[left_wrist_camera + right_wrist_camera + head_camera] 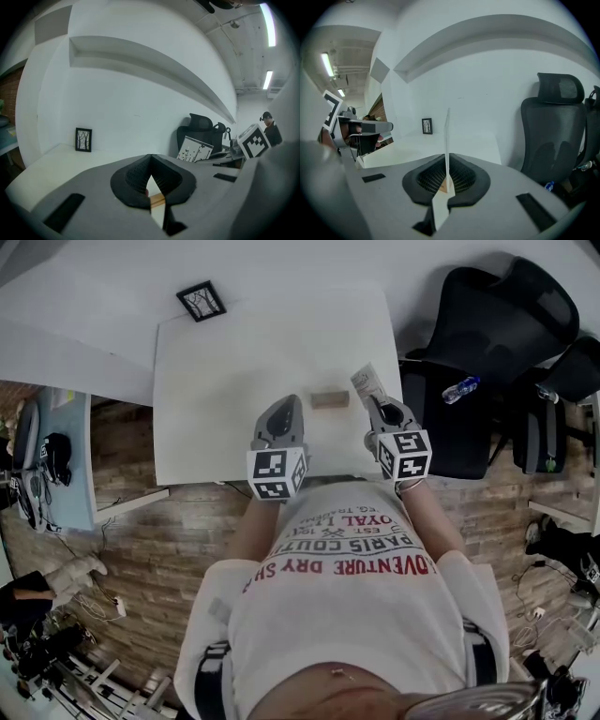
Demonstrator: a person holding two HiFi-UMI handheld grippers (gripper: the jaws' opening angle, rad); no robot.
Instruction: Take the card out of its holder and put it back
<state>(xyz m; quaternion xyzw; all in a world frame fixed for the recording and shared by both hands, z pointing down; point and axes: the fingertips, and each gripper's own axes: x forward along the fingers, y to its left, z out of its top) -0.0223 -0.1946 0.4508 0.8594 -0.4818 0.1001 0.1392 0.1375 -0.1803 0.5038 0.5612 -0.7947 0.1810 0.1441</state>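
Risk: card (446,140) pinched in right gripper (447,186) may shove unbraced holder (330,399); left gripper (151,183) closed, empty.

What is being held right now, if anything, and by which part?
The right gripper pinches the thin white printed card by its near edge; the left gripper holds nothing.

Left forearm (248,526) and right forearm (428,514) bare, both reaching forward from the torso, grippers side by side with noses pointing away. Left gripper (287,404): jaws closed tip to tip, nothing between. Right gripper (379,405): jaws pinched on a thin card (367,382) standing up from the pads.
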